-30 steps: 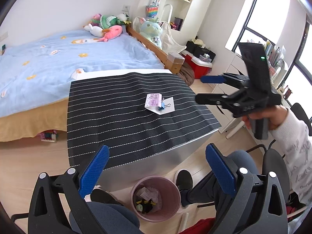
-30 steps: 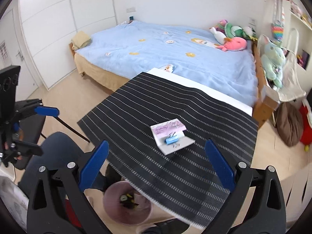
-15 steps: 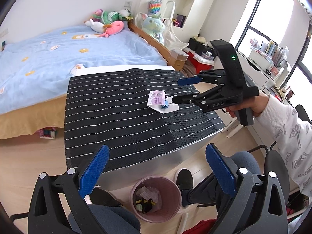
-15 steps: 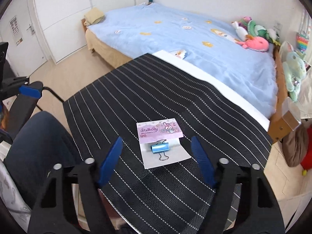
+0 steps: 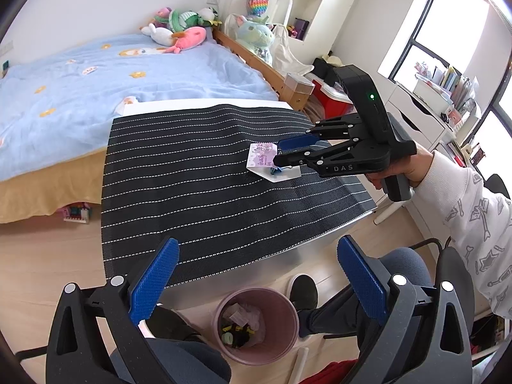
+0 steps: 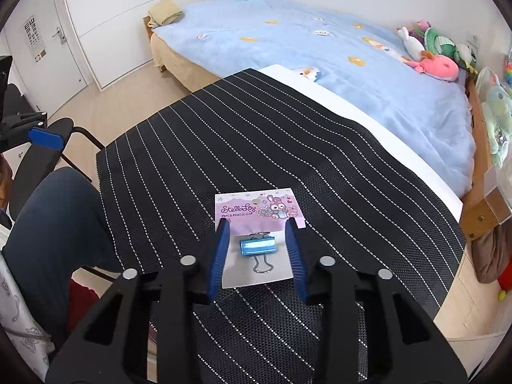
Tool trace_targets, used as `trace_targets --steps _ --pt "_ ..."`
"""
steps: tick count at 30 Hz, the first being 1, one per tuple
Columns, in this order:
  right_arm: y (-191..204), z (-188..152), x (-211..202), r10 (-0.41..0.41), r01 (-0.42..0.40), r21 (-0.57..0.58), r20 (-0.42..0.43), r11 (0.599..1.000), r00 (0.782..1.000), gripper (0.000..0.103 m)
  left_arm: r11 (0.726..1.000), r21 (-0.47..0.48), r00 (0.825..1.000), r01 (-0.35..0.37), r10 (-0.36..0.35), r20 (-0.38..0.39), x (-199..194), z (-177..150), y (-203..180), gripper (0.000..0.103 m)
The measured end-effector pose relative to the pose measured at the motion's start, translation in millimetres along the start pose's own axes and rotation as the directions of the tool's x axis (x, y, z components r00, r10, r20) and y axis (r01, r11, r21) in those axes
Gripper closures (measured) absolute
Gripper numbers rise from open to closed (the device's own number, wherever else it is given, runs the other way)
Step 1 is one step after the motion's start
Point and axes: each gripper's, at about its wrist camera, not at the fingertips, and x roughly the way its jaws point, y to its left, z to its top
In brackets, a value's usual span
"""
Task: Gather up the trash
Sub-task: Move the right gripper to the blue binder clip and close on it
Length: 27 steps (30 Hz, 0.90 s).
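Note:
A pink and white paper card (image 6: 256,211) with a blue binder clip (image 6: 258,245) on it lies on the black striped table mat (image 6: 288,147). My right gripper (image 6: 257,227) is open, its blue fingers on either side of the clip, just above the card. It also shows in the left wrist view (image 5: 278,152), over the card (image 5: 263,156). My left gripper (image 5: 256,252) is open and empty, held above the table's near edge, over a pink trash bin (image 5: 256,324) on the floor that holds some trash.
A bed with a blue cover (image 6: 336,51) and plush toys (image 5: 182,30) stands beyond the table. The person's legs (image 5: 339,307) and a chair are beside the bin. Shelves and drawers (image 5: 425,102) stand at the right. A toy block set (image 5: 76,212) lies on the floor.
My right gripper has moved in and down to the card and narrowed its opening around the binder clip. My left gripper has stayed over the bin.

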Motion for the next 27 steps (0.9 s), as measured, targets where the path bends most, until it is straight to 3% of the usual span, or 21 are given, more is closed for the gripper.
trace_targets --steps 9,14,17,27 --pt "-1 1 4 0.004 -0.004 -0.003 -0.011 1.0 1.0 0.082 1.0 0.001 1.0 0.001 -0.001 -0.003 2 1 1 0.008" --pt "0 1 5 0.006 -0.006 0.003 -0.012 1.0 1.0 0.082 1.0 0.004 1.0 0.005 -0.005 -0.001 3 0 1 0.008" --pt "0 0 5 0.005 -0.005 0.011 -0.012 1.0 1.0 0.09 1.0 0.004 1.0 0.007 -0.007 -0.001 4 0 0 0.008" --pt "0 2 -11 -0.004 0.001 0.072 0.037 0.997 0.999 0.091 1.0 0.016 1.0 0.014 -0.014 0.002 3 4 -5 0.008"
